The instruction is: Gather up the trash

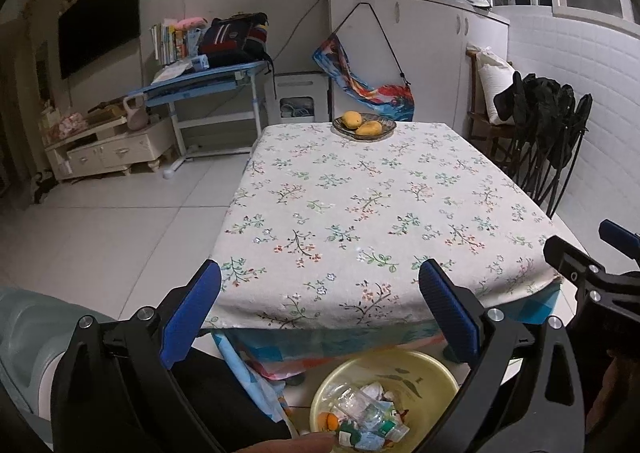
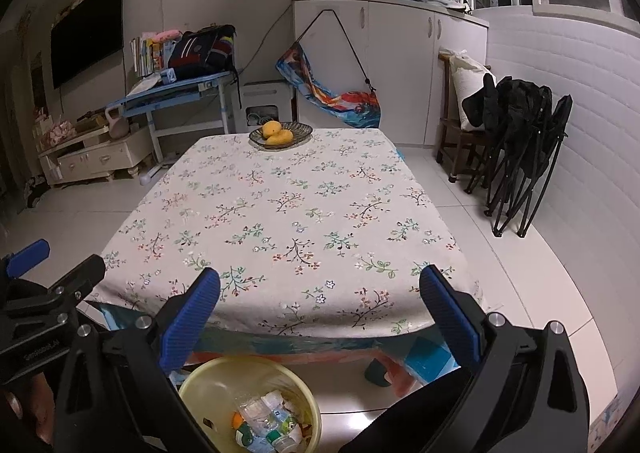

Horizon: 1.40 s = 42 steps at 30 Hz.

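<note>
The only lettering in view is a faint embossed word on the black body of the left gripper (image 2: pixel 32 317), at the lower left edge of the right wrist view; it is too blurred to read. Labels on the bottles (image 2: pixel 264 425) in the yellow basin (image 2: pixel 200 381) below are illegible.

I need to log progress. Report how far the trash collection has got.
Looks nearly or fully done. The yellow basin on the floor holds plastic bottles and wrappers. In hand: nothing; the left gripper and right gripper both have jaws wide open and empty. Left: no trash shows on the floral tablecloth, only the fruit dish with mangoes.
</note>
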Each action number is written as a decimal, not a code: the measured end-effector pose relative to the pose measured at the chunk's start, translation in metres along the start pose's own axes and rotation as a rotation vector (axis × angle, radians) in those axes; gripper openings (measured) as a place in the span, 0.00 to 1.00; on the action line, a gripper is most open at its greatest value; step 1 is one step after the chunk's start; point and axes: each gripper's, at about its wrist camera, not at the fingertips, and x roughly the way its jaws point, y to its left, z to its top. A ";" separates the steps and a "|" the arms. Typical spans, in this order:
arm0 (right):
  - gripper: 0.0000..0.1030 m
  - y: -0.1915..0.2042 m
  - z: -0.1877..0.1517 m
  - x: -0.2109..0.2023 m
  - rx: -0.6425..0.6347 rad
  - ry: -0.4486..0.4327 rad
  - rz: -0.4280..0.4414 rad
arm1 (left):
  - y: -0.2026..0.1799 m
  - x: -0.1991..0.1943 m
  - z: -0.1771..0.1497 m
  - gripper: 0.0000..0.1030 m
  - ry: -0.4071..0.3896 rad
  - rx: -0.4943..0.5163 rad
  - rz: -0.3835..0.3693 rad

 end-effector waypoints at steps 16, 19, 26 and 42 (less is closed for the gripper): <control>0.93 0.007 0.000 0.005 -0.027 0.005 -0.005 | 0.002 0.001 0.002 0.93 -0.032 0.007 0.035; 0.93 0.008 0.000 0.005 -0.028 0.006 -0.006 | 0.003 0.001 0.003 0.93 -0.034 0.004 0.036; 0.93 0.005 -0.001 0.007 -0.030 0.008 -0.011 | 0.002 0.002 0.003 0.93 -0.035 0.004 0.043; 0.93 0.001 -0.001 0.008 -0.029 0.009 -0.013 | 0.002 0.002 0.003 0.93 -0.036 0.005 0.042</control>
